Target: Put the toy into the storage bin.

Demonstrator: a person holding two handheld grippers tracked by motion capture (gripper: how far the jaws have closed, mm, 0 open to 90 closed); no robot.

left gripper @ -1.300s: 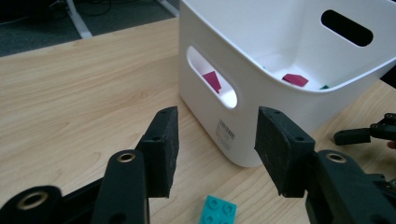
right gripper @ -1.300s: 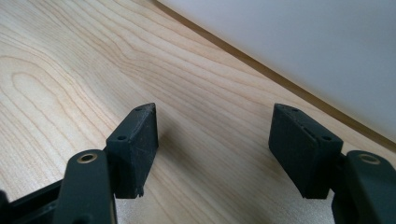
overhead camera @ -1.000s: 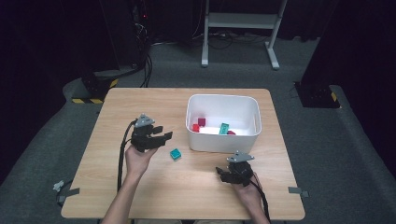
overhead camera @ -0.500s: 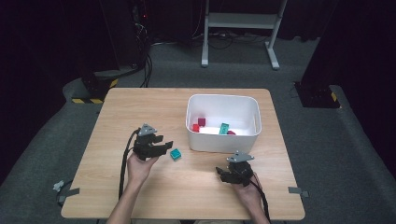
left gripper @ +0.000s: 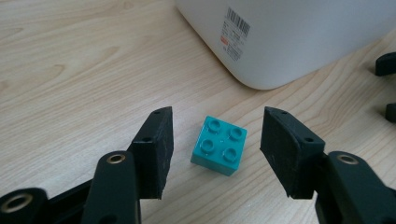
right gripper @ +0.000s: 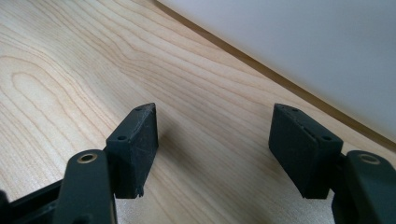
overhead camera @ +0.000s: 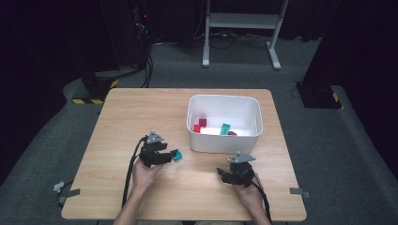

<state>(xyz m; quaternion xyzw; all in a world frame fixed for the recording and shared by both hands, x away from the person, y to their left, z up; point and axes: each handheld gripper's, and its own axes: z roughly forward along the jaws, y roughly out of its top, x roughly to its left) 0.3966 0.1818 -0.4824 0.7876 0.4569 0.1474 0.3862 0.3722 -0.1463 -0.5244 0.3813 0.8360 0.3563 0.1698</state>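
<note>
straddling the teal brick [left gripper: 219, 145], the left tool [left gripper: 215, 151] has dropped around it, jaws just widening, unclenched, pads not touching; brick sits on the surface [left gripper: 70, 70], ready for clamping. right tool [right gripper: 214, 151] released, idle.

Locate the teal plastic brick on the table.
In the high view, the teal plastic brick lies left of centre, before the white plastic bin, between the left hand-held gripper's open jaws.
</note>
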